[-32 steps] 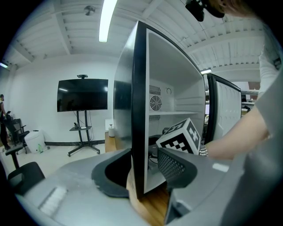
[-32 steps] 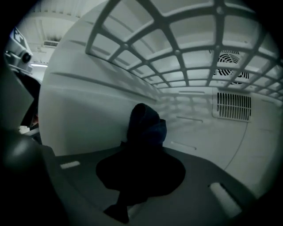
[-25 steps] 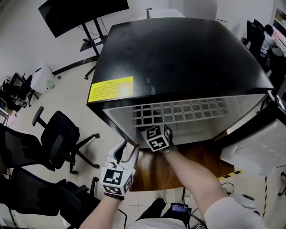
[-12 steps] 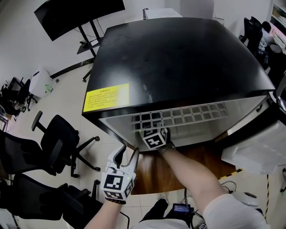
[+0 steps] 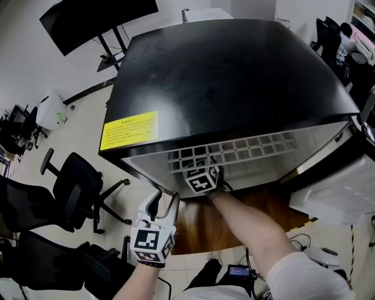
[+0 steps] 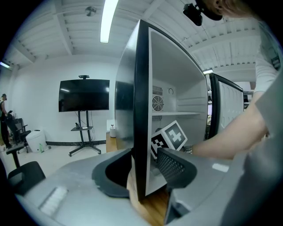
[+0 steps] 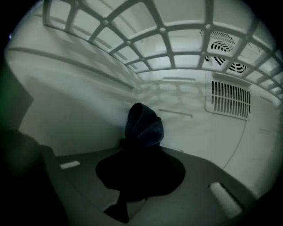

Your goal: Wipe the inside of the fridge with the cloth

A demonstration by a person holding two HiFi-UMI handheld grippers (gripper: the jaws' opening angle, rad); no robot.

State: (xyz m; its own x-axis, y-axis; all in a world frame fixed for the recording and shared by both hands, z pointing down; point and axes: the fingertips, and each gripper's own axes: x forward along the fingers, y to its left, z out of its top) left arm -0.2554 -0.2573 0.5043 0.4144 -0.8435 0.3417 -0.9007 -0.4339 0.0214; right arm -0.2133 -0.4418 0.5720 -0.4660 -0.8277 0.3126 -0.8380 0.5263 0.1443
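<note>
Cloth (image 7: 143, 126), dark blue, is pinched in the right gripper (image 7: 142, 143) inside the fridge (image 5: 234, 76), under its wire shelf (image 7: 161, 30). Left gripper (image 5: 164, 203) stands wide astride the fridge's near-left wall edge.

One fridge (image 5: 234, 70), one cloth (image 7: 143, 126), two hand-held grippers (left (image 5: 165, 204), right (image 5: 203, 177)), one yellow label (image 5: 129, 130), one screen (image 5: 96, 17)

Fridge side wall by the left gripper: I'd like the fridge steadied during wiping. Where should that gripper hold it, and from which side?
Probably the wall's black front edge, low down, approached head-on from the open front. It is a thin upright slab, so one finger can go outside and one inside. The left gripper straddles it there, its fingers not visibly pressing.
</note>
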